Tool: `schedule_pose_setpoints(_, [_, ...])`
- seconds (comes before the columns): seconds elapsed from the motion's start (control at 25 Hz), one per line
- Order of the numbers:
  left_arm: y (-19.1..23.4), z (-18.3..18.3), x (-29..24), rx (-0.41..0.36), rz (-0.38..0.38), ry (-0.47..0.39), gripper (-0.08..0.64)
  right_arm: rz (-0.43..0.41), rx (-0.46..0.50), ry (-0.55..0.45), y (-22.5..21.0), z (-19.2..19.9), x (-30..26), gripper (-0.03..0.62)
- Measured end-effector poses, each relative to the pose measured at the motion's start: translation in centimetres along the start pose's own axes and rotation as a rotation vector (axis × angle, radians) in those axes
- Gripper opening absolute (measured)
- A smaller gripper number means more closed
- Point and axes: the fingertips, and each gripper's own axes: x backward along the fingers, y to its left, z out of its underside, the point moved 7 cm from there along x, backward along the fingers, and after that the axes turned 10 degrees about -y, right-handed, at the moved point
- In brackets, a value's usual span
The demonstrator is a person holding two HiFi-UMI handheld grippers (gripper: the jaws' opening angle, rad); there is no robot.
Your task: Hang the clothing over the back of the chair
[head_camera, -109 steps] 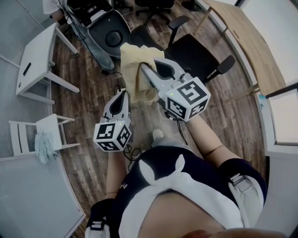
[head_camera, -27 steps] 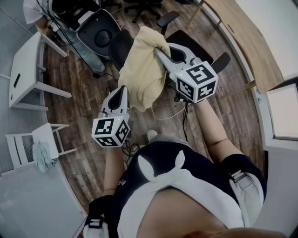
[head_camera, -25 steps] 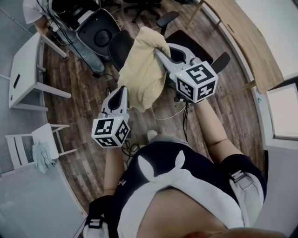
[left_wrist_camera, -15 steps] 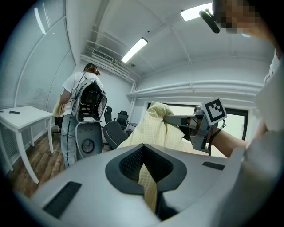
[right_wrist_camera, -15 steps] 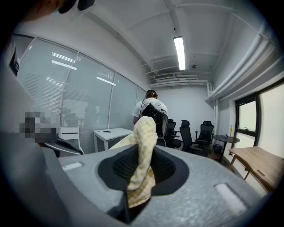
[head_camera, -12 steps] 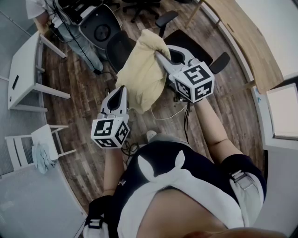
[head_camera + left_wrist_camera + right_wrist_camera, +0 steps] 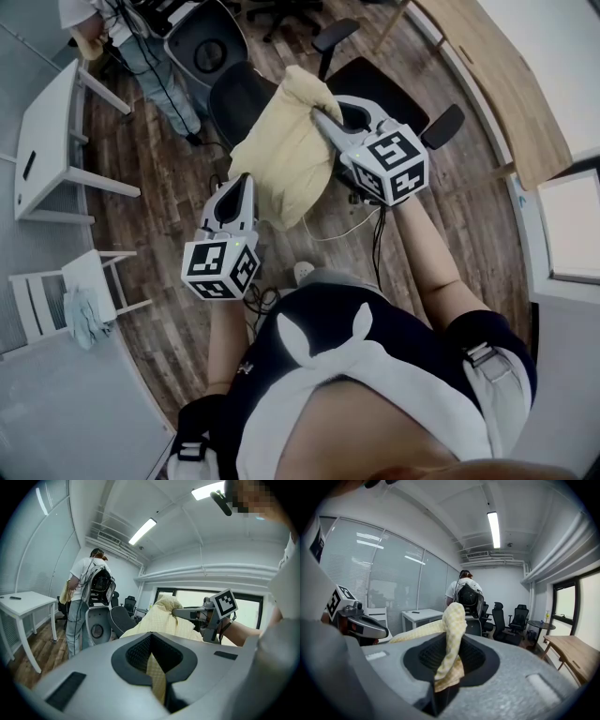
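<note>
The clothing (image 7: 281,155), a pale yellow checked garment, is off every surface and hangs in the air between the two tools. The right hand-held gripper (image 7: 321,114) is clamped narrowly on a bunched fold at the garment's upper, far end. Its own view shows the cloth pinched between the jaws and rising out of them. The left hand-held gripper (image 7: 246,182) is closed on a thin edge at the lower, near end, with the fabric running through its jaws. The garment hangs slack between these two holds, directly in front of the black office chair (image 7: 228,101). The chair's mesh backrest stands just left of and beyond the cloth, and its seat lies to the right, behind the right tool. In the head view the far end of the cloth overlaps the backrest. Whether it touches the top edge cannot be settled, though it appears just clear. Assessment: pick-up and carry to the chair are done, and the draping is not. Remaining, in my judgement: bring the cloth over the top of the backrest, let it settle on both sides, and release both holds.
</note>
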Motion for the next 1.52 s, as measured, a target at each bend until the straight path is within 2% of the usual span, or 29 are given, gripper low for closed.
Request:
schedule_pose_setpoints(0.24, [0.0, 0.4, -0.7, -0.001, -0.008, 0.007, 0.006, -0.015, -0.012, 0.005, -0.6, 1.0, -0.3, 0.069])
schedule_pose_setpoints(0.76, [-0.2, 0.3, -1.8, -0.012, 0.007, 0.017, 0.006, -0.052, -0.001, 0.166, -1.5, 4.2, -1.0, 0.084])
schedule_pose_setpoints(0.92, [0.0, 0.2, -1.8, -0.016, 0.011, 0.017, 0.006, -0.063, -0.03, 0.195, -1.5, 4.9, -1.3, 0.099])
schedule_pose_setpoints(1.2, [-0.1, 0.1, -2.2, -0.022, 0.012, 0.016, 0.006, -0.056, -0.095, 0.218, -2.3, 6.1, -1.2, 0.144])
schedule_pose_setpoints(1.32, [-0.4, 0.1, -2.6, -0.025, 0.014, 0.016, 0.006, 0.006, -0.108, 0.201, -3.4, 6.3, -0.8, 0.253])
schedule_pose_setpoints(1.36, [-0.4, 0.0, -2.6, -0.026, 0.014, 0.016, 0.006, 0.017, -0.117, 0.194, -3.6, 6.3, -0.7, 0.265])
schedule_pose_setpoints(1.44, [-0.4, -0.1, -2.6, -0.028, 0.016, 0.015, 0.006, 0.028, -0.124, 0.181, -3.6, 6.3, -0.5, 0.265])
schedule_pose_setpoints(1.52, [-0.5, -0.2, -2.5, -0.031, 0.018, 0.015, 0.006, 0.049, -0.082, 0.165, -3.3, 6.0, -0.3, 0.265])
